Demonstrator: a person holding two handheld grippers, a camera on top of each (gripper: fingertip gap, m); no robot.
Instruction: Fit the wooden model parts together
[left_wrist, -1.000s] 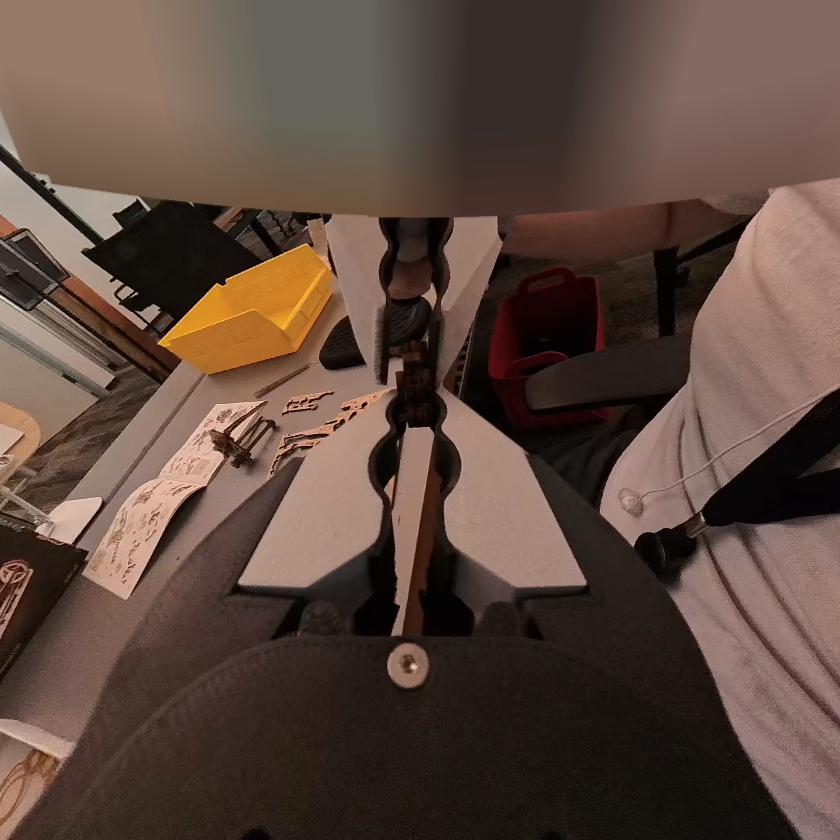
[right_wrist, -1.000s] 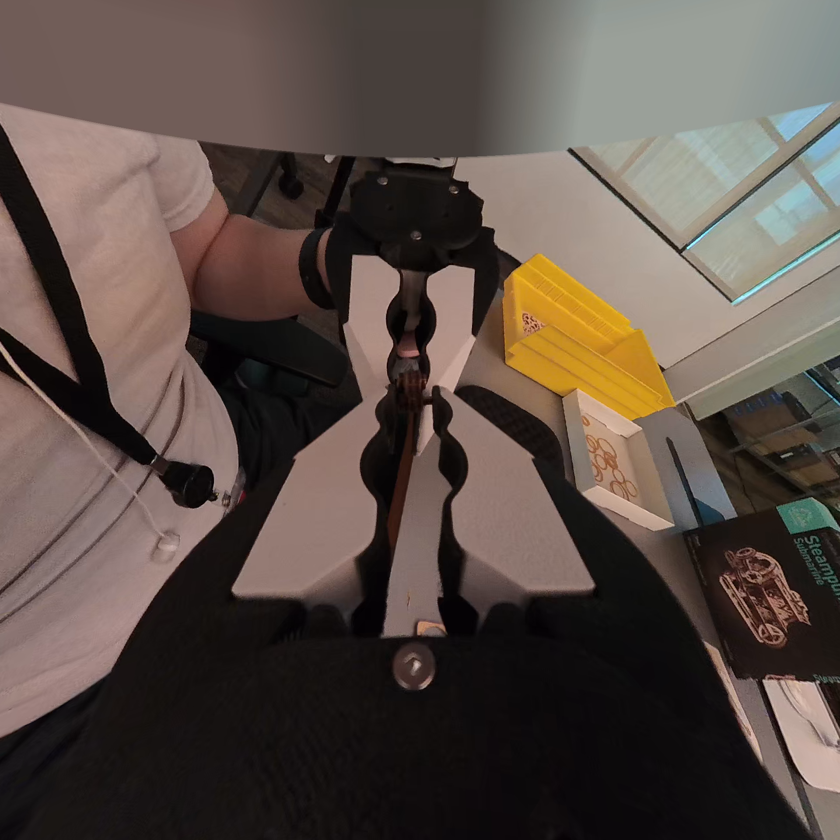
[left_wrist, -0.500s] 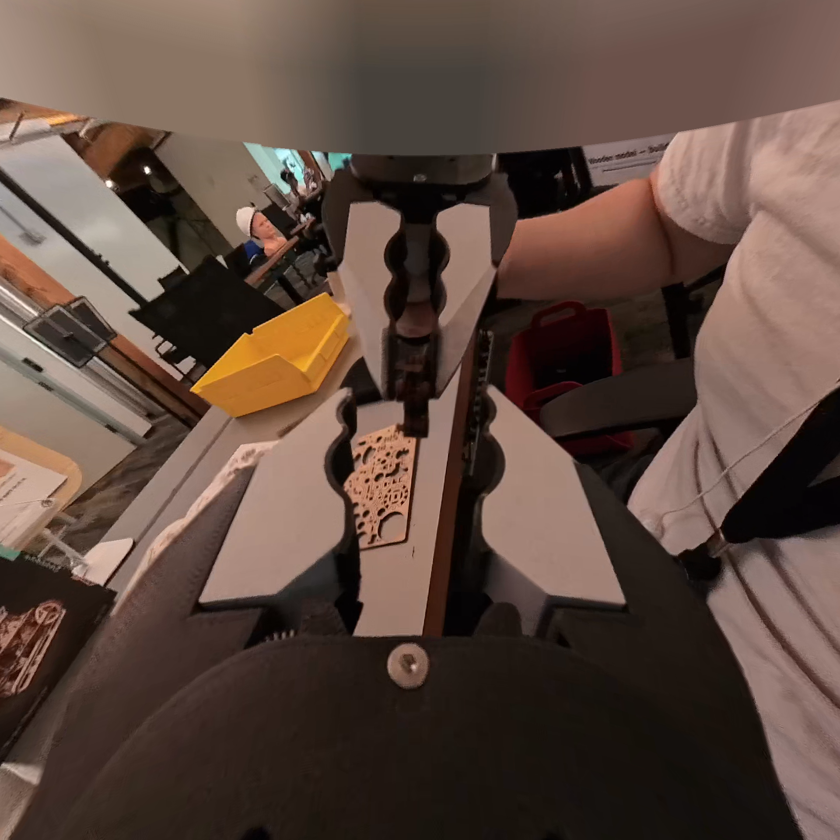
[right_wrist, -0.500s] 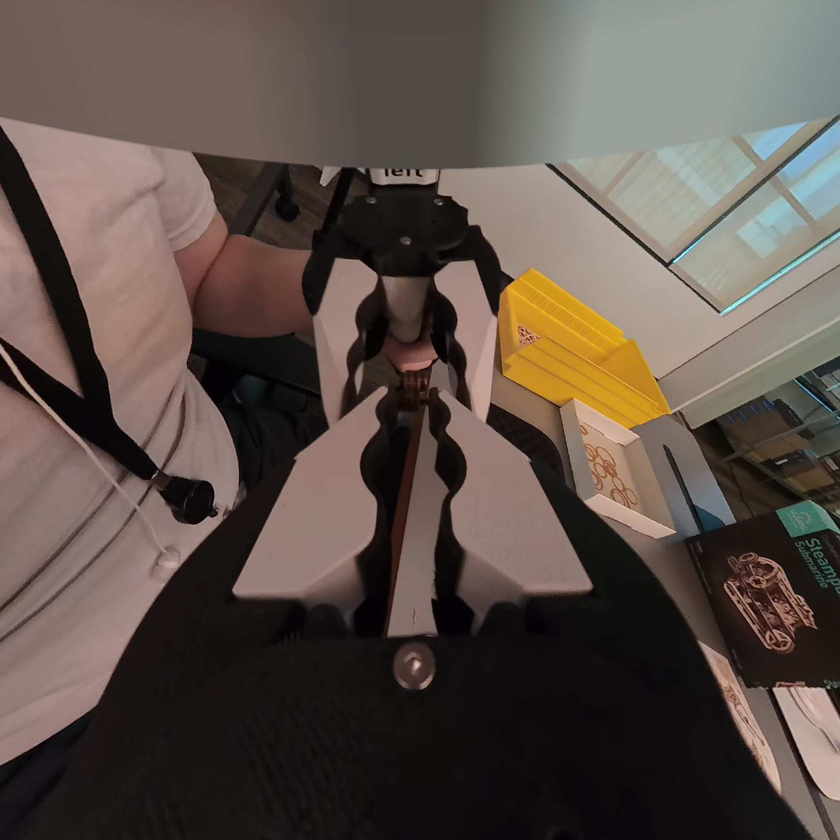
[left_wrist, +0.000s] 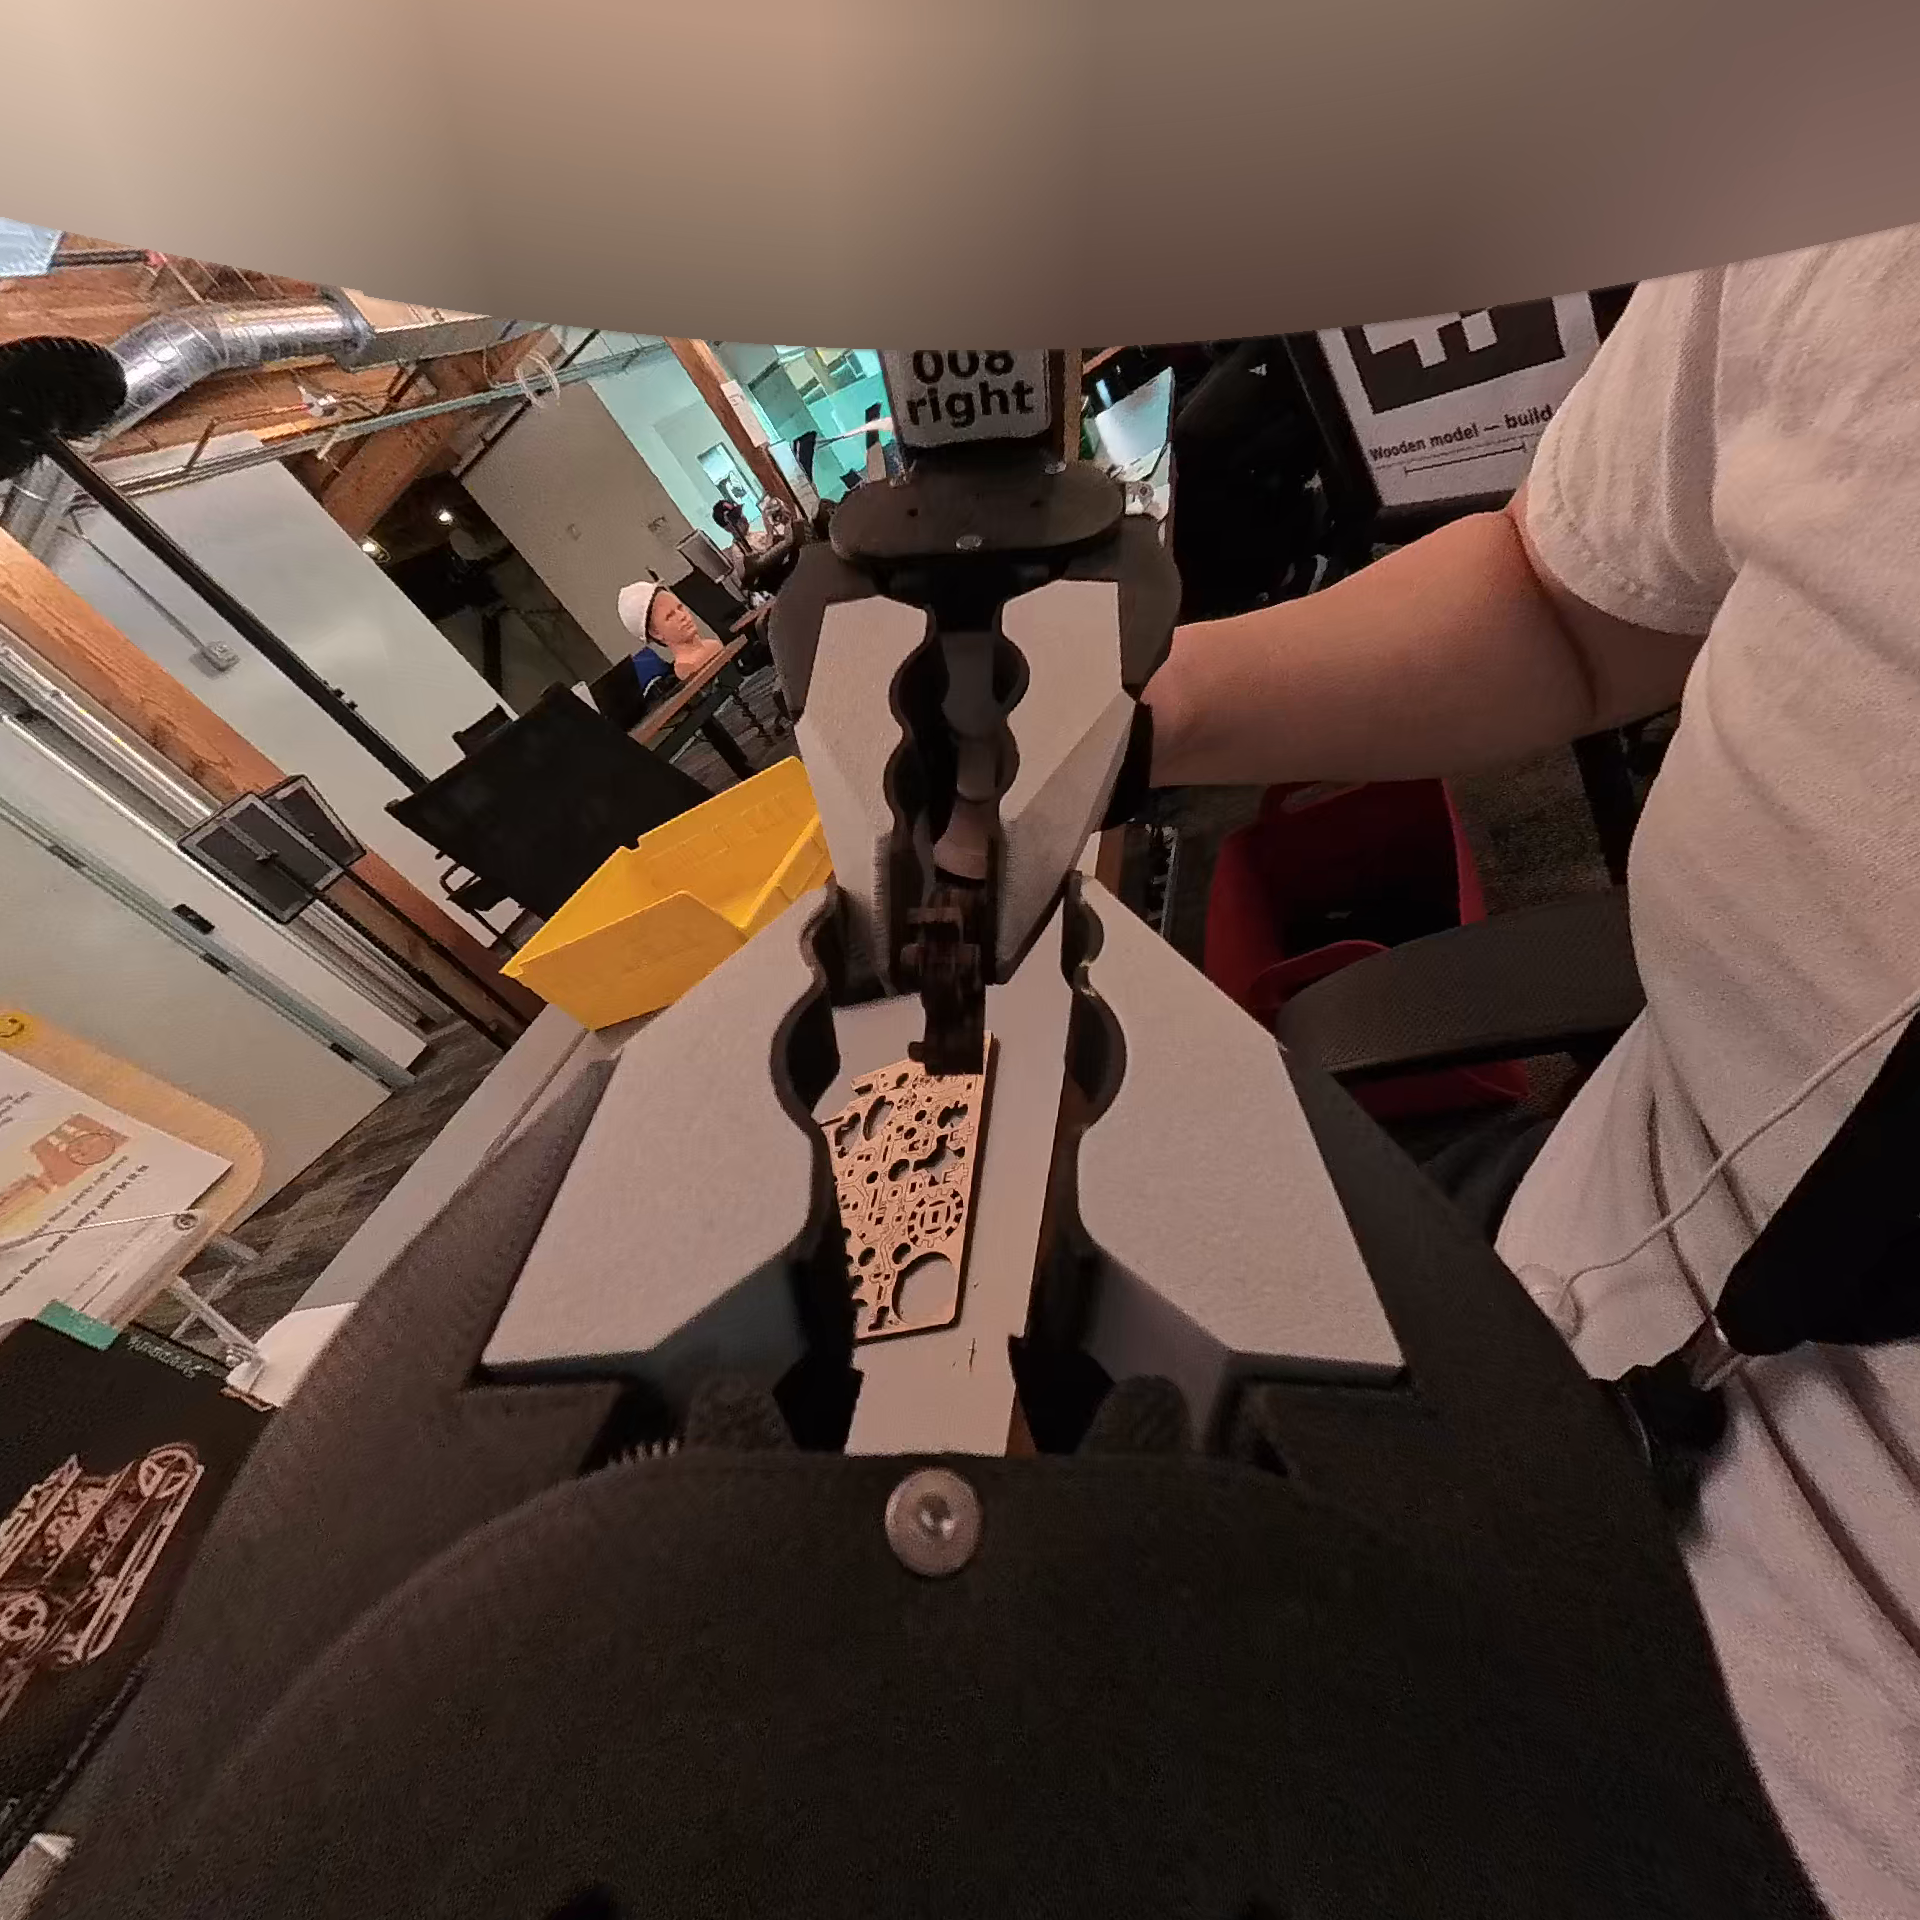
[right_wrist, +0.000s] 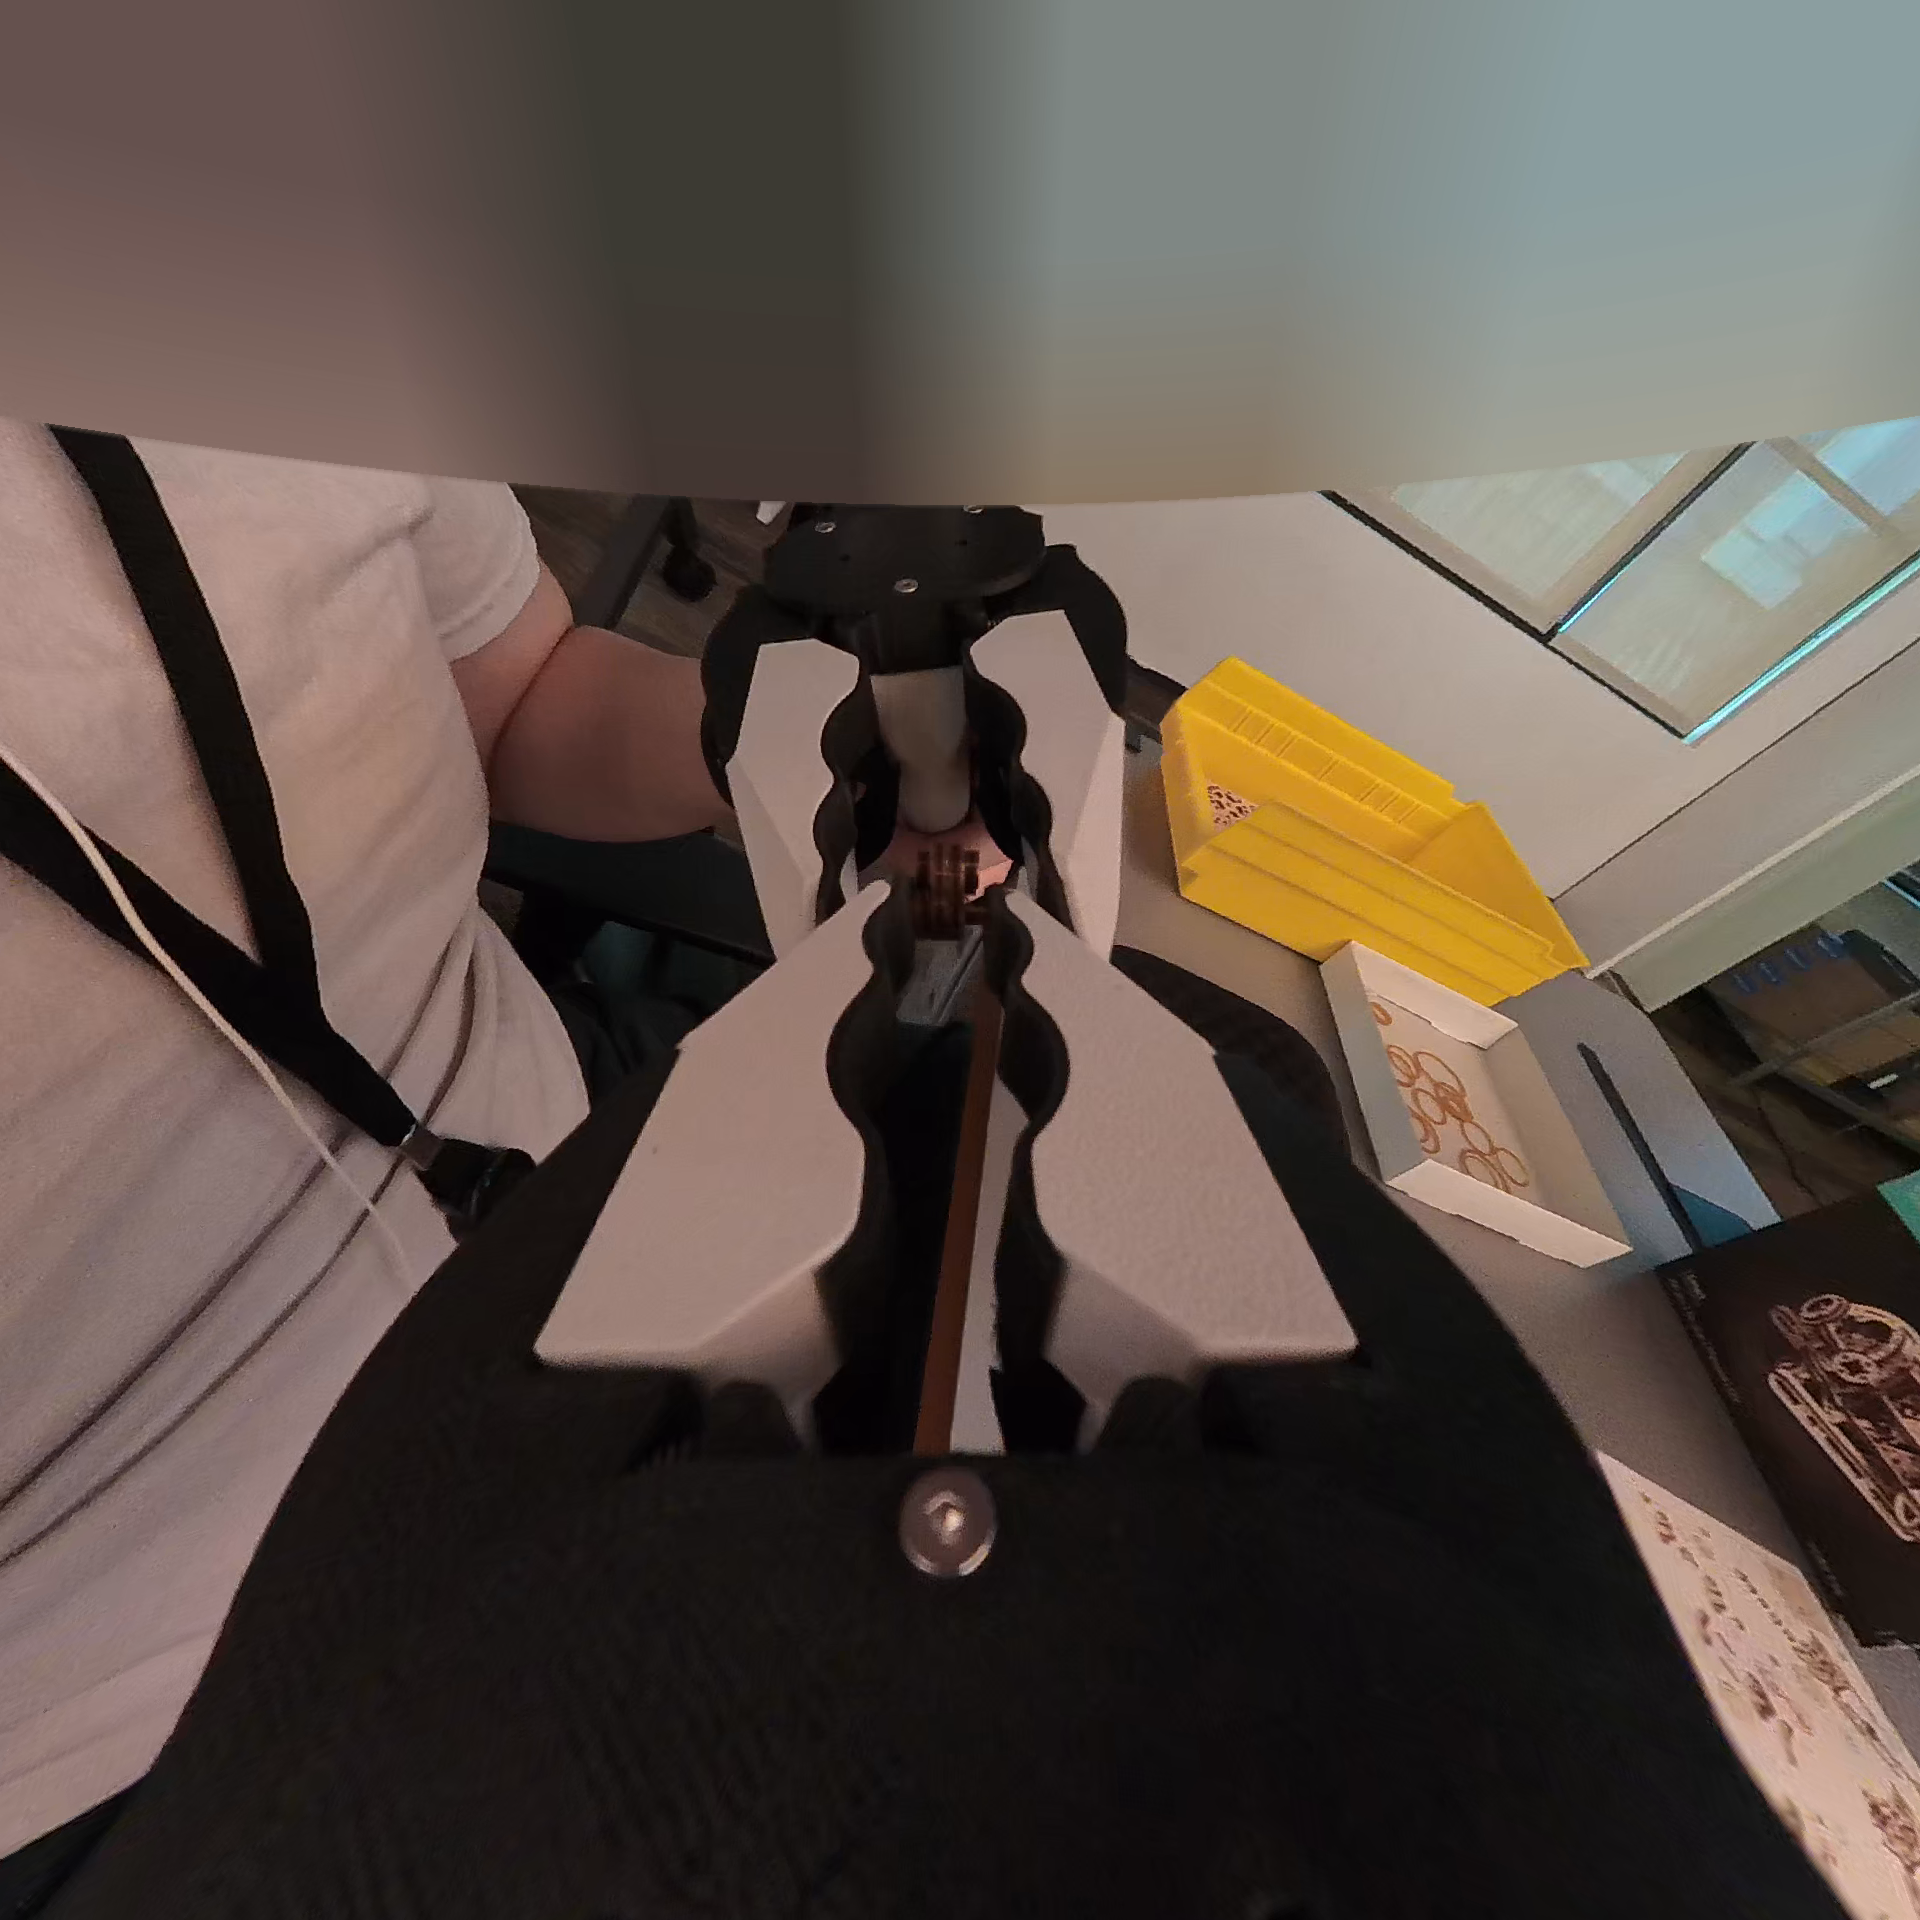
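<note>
Our left gripper (left_wrist: 940, 997) stands released, its fingers spread with nothing between them; a cut-out wooden sheet (left_wrist: 909, 1200) lies on the table below. Just beyond, our right gripper (left_wrist: 940, 914) clenches the small dark wooden assembly (left_wrist: 943, 992). We judge the fitting only partway: the sheet still carries unpunched parts.

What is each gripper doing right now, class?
Left gripper: open, holding nothing.
Right gripper: shut on the small wooden part.
</note>
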